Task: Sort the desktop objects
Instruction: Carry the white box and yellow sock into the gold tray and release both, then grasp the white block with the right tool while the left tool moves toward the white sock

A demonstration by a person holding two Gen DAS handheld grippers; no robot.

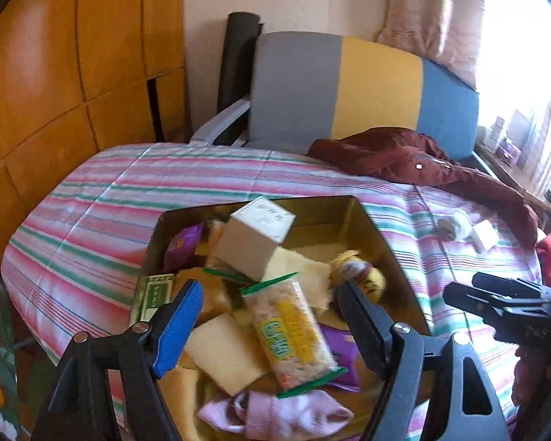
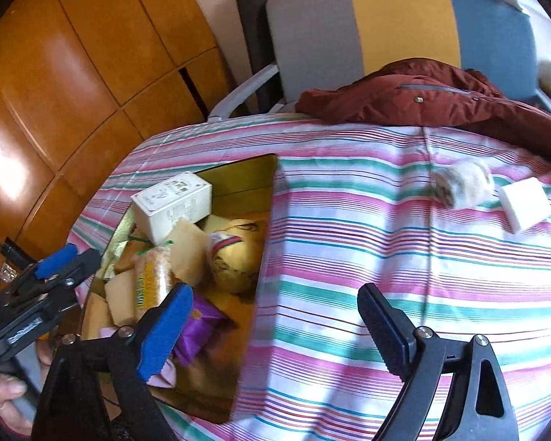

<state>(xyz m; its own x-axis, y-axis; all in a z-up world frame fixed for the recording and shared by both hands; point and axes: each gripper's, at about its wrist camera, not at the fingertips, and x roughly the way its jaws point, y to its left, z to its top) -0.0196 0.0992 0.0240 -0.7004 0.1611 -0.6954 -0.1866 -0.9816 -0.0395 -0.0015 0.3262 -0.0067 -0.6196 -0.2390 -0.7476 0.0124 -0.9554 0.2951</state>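
A gold box (image 1: 382, 235) (image 2: 238, 180) sits on the striped cloth (image 2: 349, 220), filled with a white carton (image 1: 253, 239) (image 2: 172, 202), a green-ended snack packet (image 1: 290, 334) (image 2: 150, 279), yellow sponges, purple packets (image 2: 198, 327), a yellow plush toy (image 1: 360, 272) and a pink sock (image 1: 275, 415). My left gripper (image 1: 272, 290) hovers open above the box, nothing between its fingers. My right gripper (image 2: 275, 292) is open over the box's right edge and the bare cloth. A fluffy white sock (image 2: 463, 183) and a white block (image 2: 525, 202) lie on the cloth at far right.
A dark red jacket (image 2: 422, 99) is heaped at the table's far edge against a grey, yellow and blue chair (image 1: 349, 84). Wooden cabinets (image 1: 55, 73) stand to the left. A hand (image 2: 3, 393) holds the left gripper's handle.
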